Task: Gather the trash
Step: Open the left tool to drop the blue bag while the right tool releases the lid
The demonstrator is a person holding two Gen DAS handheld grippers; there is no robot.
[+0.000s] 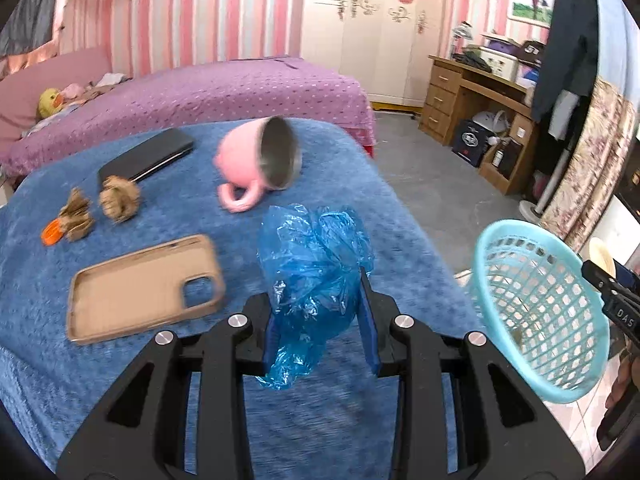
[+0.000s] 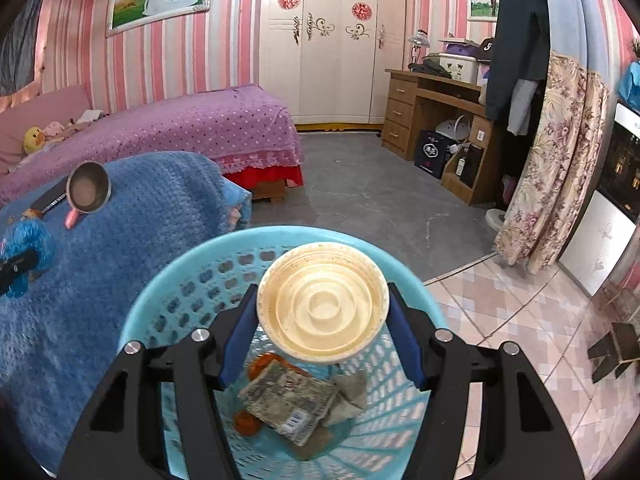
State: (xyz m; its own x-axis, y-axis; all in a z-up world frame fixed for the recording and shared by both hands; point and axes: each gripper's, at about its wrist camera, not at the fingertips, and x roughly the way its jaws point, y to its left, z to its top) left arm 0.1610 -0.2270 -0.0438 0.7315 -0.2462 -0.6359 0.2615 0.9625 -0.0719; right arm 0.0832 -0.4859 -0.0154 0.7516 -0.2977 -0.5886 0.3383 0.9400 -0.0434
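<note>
My left gripper (image 1: 320, 316) is shut on a crumpled blue plastic bag (image 1: 312, 276), held above the blue blanket (image 1: 120, 380). The light-blue mesh basket (image 1: 540, 312) hangs off the blanket's right edge. My right gripper (image 2: 322, 332) is shut on a used cream paper bowl (image 2: 323, 306), held over the same basket (image 2: 168, 292), which contains crumpled paper wrappers (image 2: 292, 400) and orange scraps (image 2: 244, 422). The bag in the left gripper shows at far left in the right wrist view (image 2: 30, 256). Brown paper scraps (image 1: 120, 200) and an orange bit (image 1: 52, 234) lie on the blanket at left.
On the blanket lie a tipped pink mug (image 1: 260, 160), a tan phone case (image 1: 144, 288) and a black phone (image 1: 148, 156). A purple bed (image 1: 200, 96) stands behind, a wooden desk (image 1: 472, 96) at right. Grey floor and tiles (image 2: 520, 320) lie beyond.
</note>
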